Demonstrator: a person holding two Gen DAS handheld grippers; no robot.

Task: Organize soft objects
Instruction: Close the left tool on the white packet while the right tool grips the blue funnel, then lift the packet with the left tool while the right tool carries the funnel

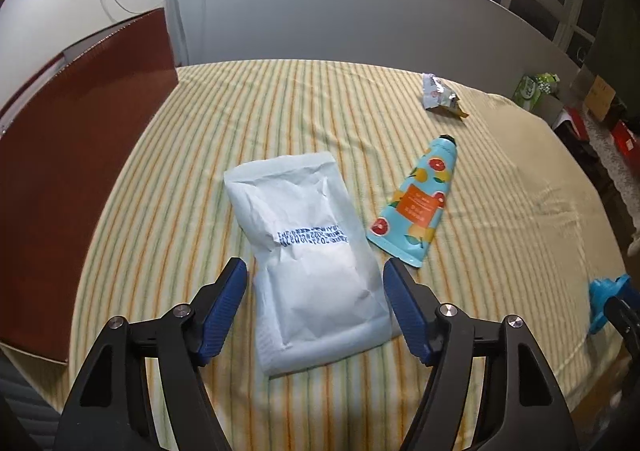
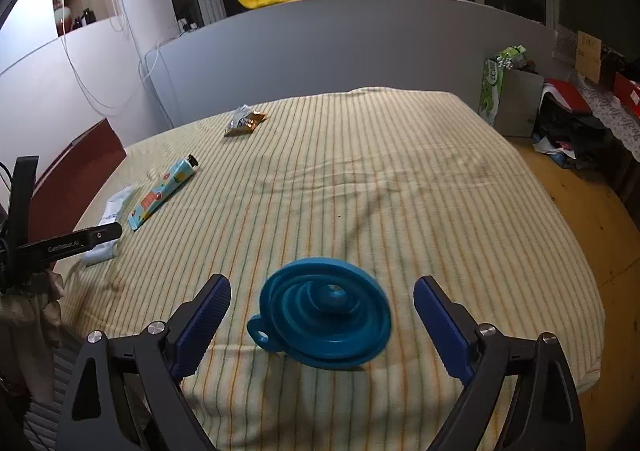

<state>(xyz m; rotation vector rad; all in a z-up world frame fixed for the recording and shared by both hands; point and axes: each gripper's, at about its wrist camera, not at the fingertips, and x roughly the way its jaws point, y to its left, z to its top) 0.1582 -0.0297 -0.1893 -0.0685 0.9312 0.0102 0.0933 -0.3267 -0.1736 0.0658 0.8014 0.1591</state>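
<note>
A white padded pouch (image 1: 312, 251) with blue print lies on the striped cloth (image 1: 280, 111). My left gripper (image 1: 315, 275) is open, its blue pads on either side of the pouch's near half. A light blue tube with fruit pictures (image 1: 416, 203) lies right of the pouch, and a crumpled foil wrapper (image 1: 440, 95) lies farther back. A blue collapsed funnel (image 2: 324, 315) lies on the cloth in the right wrist view. My right gripper (image 2: 322, 293) is open, its pads on either side of the funnel. The tube (image 2: 162, 195), wrapper (image 2: 245, 121) and pouch (image 2: 110, 227) show at the left there.
A brown cardboard box (image 1: 80, 171) stands at the table's left edge. A grey partition (image 1: 340, 19) runs behind the table. A green carton (image 2: 494, 91) and a grey box (image 2: 520, 107) stand at the far right, with clutter beyond. The left gripper's arm (image 2: 68, 243) crosses the left side.
</note>
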